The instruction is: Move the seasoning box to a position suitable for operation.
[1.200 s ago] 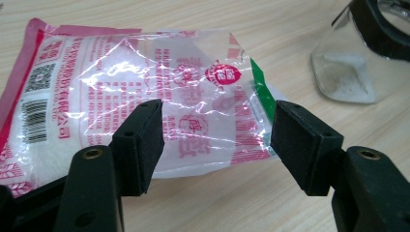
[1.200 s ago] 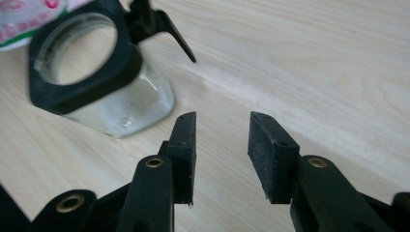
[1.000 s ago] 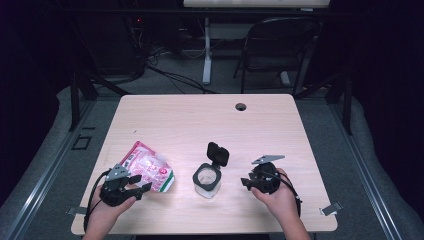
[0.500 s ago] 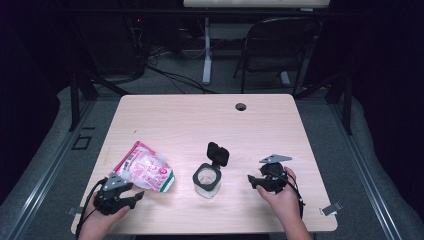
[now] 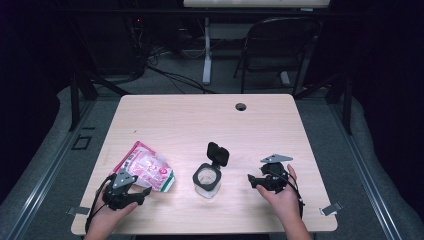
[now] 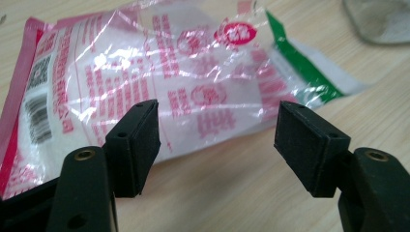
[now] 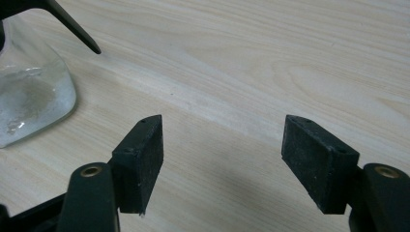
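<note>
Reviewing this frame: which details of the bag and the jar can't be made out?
- bag: left gripper view, the print is too blurred and glare-streaked to read; its left end is cut off by the frame edge.
- jar: right gripper view, cut off by the left edge.
- jar contents: high view, too small to identify.

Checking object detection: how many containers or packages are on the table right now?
2. A pink-and-white plastic bag lies flat at front left, just ahead of the left gripper. A clear jar with its black flip lid open stands at front centre. Nothing seems hidden.

Jar [image 7: 29, 101] cut off by frame edge; bag [image 6: 145, 82] print unreadable.
</note>
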{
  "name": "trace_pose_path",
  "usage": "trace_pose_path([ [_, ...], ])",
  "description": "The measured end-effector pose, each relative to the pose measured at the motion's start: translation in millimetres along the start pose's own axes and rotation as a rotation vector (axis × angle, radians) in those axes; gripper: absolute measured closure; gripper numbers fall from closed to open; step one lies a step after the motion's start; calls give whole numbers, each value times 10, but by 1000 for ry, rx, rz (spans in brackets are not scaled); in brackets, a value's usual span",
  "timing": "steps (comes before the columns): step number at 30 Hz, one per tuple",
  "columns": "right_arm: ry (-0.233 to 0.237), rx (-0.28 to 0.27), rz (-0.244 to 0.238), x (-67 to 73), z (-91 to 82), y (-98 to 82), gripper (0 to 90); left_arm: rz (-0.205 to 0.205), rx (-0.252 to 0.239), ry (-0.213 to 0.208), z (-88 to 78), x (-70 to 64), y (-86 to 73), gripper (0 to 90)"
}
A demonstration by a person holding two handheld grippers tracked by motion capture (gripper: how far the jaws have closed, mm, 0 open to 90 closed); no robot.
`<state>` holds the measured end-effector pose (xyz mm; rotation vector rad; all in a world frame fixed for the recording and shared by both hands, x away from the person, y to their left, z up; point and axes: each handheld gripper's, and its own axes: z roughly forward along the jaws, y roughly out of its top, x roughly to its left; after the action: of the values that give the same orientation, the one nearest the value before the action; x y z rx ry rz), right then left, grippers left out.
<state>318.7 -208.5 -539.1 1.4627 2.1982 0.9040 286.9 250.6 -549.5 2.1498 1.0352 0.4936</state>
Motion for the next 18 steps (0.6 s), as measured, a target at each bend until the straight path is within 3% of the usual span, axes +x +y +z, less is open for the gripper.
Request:
trace_pose_path([
  [3,2,0,5,-14,4,1,312,16,-15,-9,30,5,23,300],
  [7,-1,1,5,0,10,4,312,3,-22,-39,98,59,-6,274],
  [12,6,2,-1,21,15,6,312,-7,10,-63,140,102,-75,256],
  [18,6,2,-2,25,14,5,312,21,5,-39,176,85,-101,240],
])
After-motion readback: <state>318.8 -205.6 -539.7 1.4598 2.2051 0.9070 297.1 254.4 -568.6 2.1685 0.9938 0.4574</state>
